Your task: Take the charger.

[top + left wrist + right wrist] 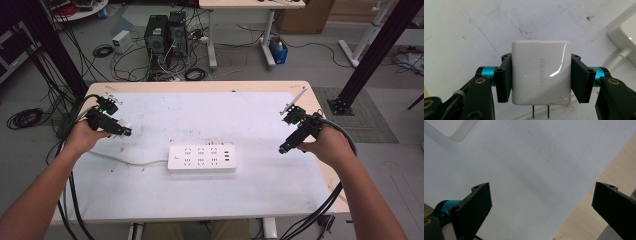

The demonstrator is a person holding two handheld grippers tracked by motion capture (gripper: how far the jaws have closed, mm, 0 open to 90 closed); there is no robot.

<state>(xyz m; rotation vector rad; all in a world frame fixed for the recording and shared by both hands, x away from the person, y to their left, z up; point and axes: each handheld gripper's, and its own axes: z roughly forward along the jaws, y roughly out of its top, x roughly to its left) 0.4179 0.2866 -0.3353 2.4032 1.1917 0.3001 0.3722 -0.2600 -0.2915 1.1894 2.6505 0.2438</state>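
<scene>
Over the white-covered table (150, 195), left gripper (541, 77) clamped on a glossy white square UGREEN wall charger (540, 72) with two prongs pointing down, white rectangular power strip (202, 158) lying mid-table, right gripper (541, 200) with jaws wide apart near the table's right edge.

charger prongs (541, 111) cut off by frame bottom, power strip (449, 127) corner blurred, cropped
</scene>
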